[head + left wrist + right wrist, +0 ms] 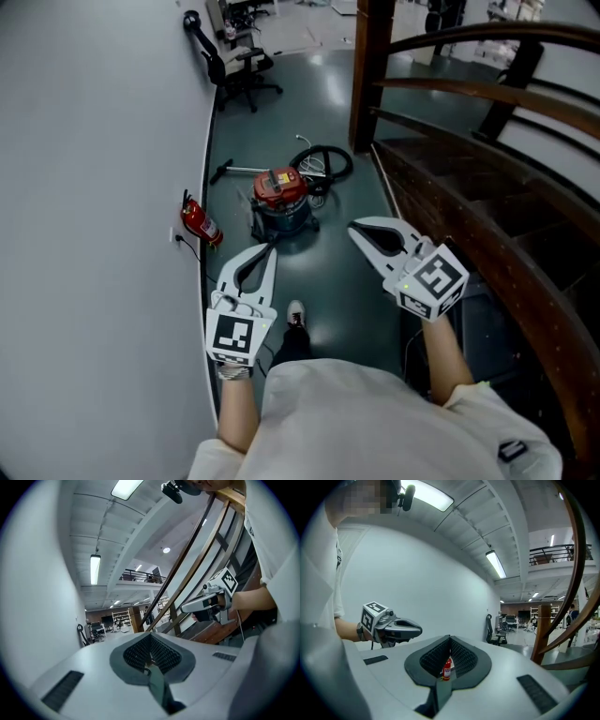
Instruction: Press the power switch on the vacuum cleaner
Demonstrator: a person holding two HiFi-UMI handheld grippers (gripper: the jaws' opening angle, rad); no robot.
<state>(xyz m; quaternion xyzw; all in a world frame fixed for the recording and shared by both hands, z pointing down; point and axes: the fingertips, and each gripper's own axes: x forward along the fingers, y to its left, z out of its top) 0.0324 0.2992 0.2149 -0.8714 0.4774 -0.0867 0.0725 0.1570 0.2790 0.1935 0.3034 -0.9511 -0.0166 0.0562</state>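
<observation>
The vacuum cleaner (280, 199), a dark drum with a red top, stands on the floor ahead of me, and its black hose (324, 161) lies coiled behind it. My left gripper (269, 248) is held in the air short of the vacuum, slightly to its left, with its jaws shut and empty. My right gripper (357, 228) hovers to the vacuum's right, also shut on nothing. Neither gripper touches it. The left gripper view shows closed tips (150, 636) and the right gripper (209, 603) beyond. The right gripper view shows closed tips (450, 637) and the left gripper (393, 627).
A white curved wall (94, 187) runs along the left, with a red fire extinguisher (201, 222) at its foot. A wooden staircase with railings (487, 216) and a wooden post (370, 70) fills the right. An office chair (240, 67) stands far back. My shoe (296, 313) is on the floor below.
</observation>
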